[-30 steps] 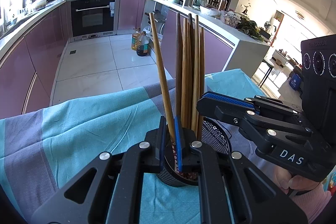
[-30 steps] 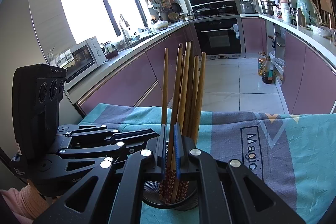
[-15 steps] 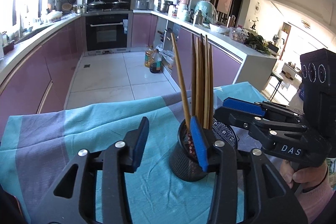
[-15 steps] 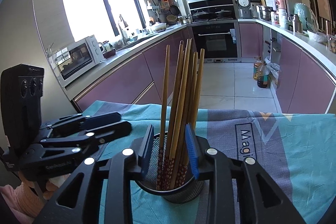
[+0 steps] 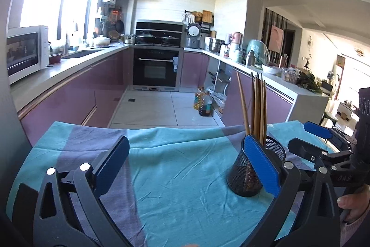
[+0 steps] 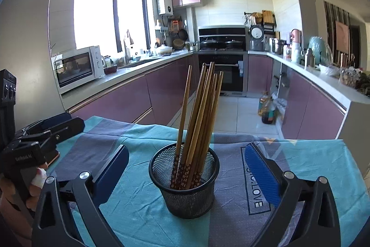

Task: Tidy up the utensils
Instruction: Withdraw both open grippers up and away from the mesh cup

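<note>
Chopsticks (image 6: 198, 122) upright in mesh cup (image 6: 185, 186) on clothed desk (image 6: 143, 207).
Both grippers opening wide, nothing held: right gripper (image 6: 185, 168) straddles cup, left gripper (image 5: 185, 166) just left of cup.

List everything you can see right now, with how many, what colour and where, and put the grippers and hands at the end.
chopsticks: seven or so, brown wood with dark patterned ends, standing in the cup
mesh cup: one, black, upright on the tablecloth
tablecloth: one, teal and grey, over the table
microwave: one, white, on the window-side counter
oven: one, black, at the far end of the kitchen
oil bottles: two, amber and dark, on the floor
right gripper: one, black with blue pads, jaws opening either side of the cup, empty
left gripper: one, black with blue pads, jaws opening, empty, cup beside it
hand: one, holding the right gripper's handle
</note>
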`<state>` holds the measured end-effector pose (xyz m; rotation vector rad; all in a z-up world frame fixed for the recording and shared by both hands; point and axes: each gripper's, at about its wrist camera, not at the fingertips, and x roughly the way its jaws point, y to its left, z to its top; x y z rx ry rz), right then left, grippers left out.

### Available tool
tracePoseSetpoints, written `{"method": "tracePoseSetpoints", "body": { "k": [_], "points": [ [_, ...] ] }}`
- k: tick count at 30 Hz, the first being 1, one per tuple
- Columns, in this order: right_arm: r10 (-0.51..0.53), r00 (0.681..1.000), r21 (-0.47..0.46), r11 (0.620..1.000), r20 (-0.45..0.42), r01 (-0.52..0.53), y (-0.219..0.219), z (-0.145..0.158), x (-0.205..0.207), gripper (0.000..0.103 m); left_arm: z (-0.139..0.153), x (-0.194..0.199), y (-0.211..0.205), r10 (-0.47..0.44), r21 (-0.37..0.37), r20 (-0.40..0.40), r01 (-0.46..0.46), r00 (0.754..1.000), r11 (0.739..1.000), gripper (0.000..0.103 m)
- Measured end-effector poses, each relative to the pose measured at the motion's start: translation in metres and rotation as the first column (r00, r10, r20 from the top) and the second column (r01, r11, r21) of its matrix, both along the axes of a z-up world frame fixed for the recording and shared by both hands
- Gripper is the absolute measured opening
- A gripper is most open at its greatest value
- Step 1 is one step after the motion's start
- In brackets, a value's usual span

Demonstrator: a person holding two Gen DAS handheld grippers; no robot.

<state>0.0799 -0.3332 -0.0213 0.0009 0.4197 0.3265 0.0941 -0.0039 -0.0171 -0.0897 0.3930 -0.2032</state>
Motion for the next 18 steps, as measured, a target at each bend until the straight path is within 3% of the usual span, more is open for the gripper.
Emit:
{"method": "tracePoseSetpoints", "body": {
  "k": [10, 18],
  "points": [
    [-0.027, 0.993, -0.007, 1.000, 0.113, 0.028, 0.015, 0.001, -0.031, 0.097, 0.009, -0.050, 0.016, 0.089, 0.051, 0.123, -0.096, 0.988, 0.994, 0.098],
    [-0.065, 0.987, 0.005, 0.998, 0.145, 0.065, 0.023, 0.005, -0.045, 0.097, 0.011, -0.076, 0.017, 0.110, 0.069, 0.156, -0.122, 0.982, 0.990, 0.097]
  ]
}}
